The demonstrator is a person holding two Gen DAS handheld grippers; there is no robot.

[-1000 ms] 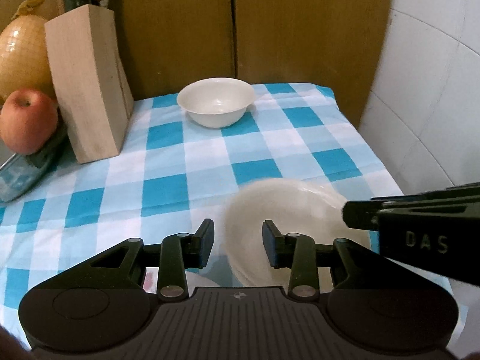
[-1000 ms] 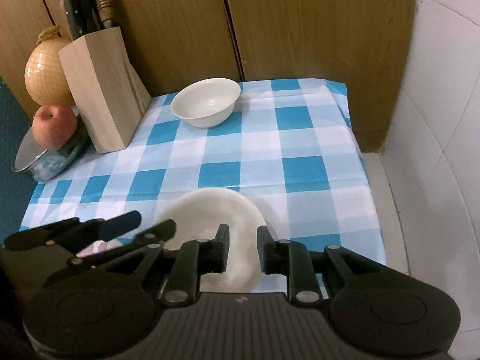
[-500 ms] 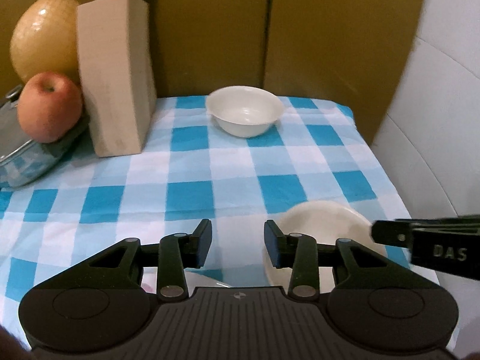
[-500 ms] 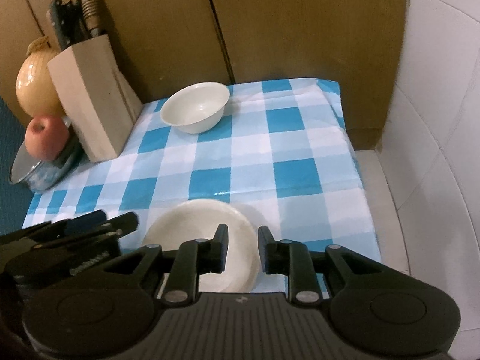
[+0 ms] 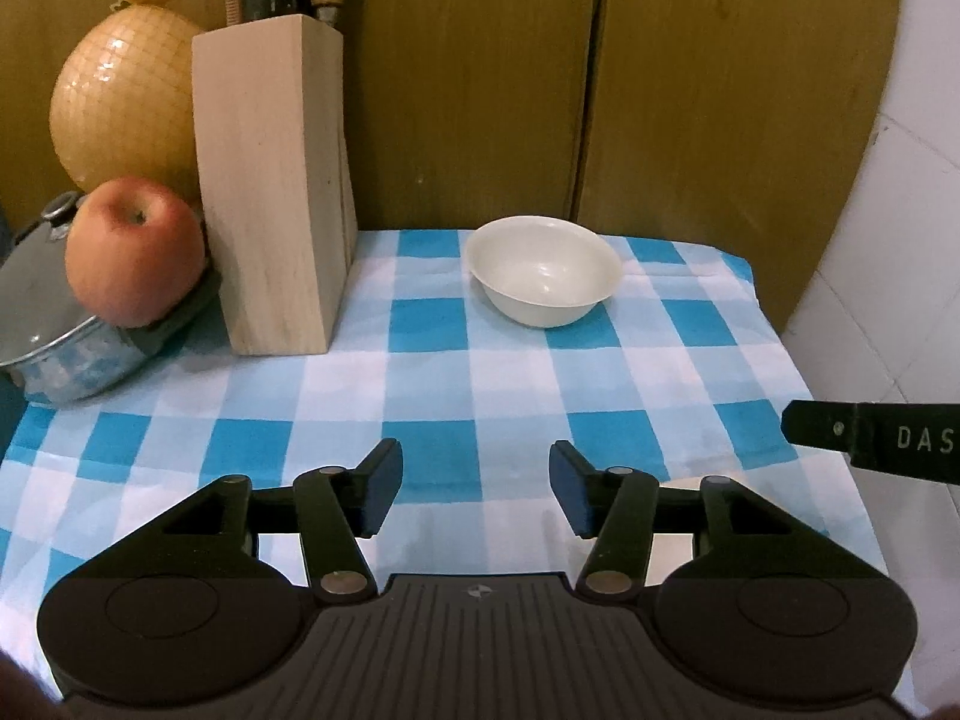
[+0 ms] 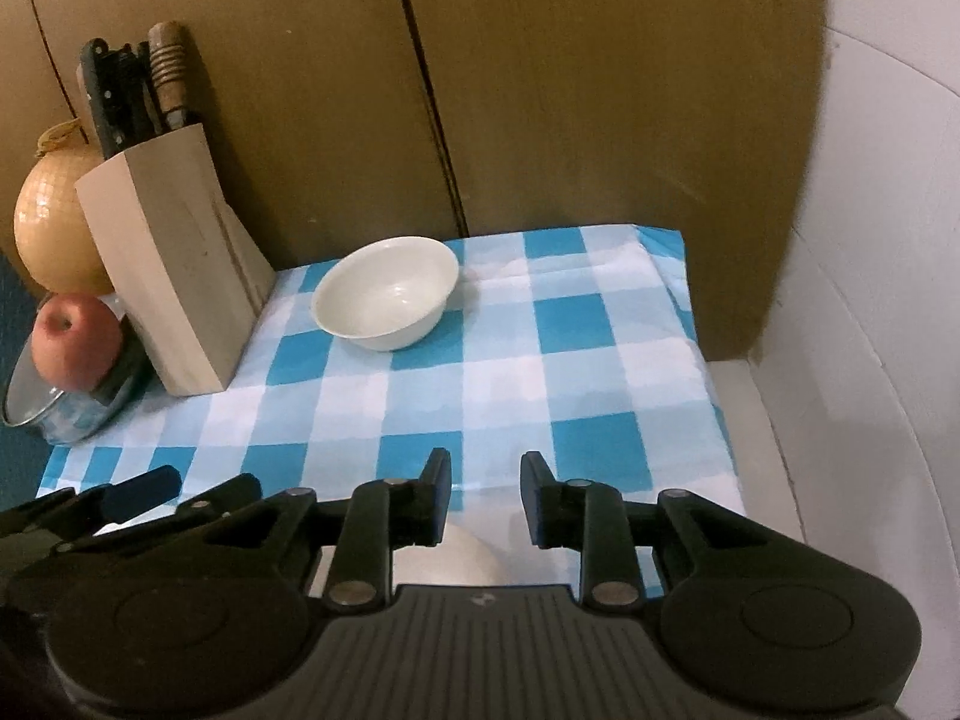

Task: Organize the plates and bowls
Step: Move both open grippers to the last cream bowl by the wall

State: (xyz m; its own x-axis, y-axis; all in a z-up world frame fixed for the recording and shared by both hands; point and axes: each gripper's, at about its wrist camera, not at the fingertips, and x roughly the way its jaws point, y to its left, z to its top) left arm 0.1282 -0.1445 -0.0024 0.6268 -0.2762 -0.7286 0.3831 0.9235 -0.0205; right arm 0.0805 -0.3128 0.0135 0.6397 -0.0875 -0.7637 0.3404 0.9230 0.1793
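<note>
A white bowl (image 5: 545,270) stands upright at the back of the blue-and-white checked cloth (image 5: 480,384); it also shows in the right wrist view (image 6: 387,293). My left gripper (image 5: 474,489) is open and empty, low over the cloth's near part. My right gripper (image 6: 485,495) is open and empty, above the front edge. A white plate (image 6: 465,561) lies just under the right gripper, mostly hidden by it. A sliver of the plate (image 5: 681,483) shows behind the left gripper's right finger.
A wooden knife block (image 5: 273,192) with knives stands at the back left. An apple (image 5: 135,252) rests on a lidded pot (image 5: 54,324), with a netted yellow melon (image 5: 120,108) behind. Brown panels close the back, white tiles (image 6: 870,300) the right.
Both grippers have drawn back and risen. The plate has slid out of sight beneath them. The left gripper's jaws stand wider apart than before.
</note>
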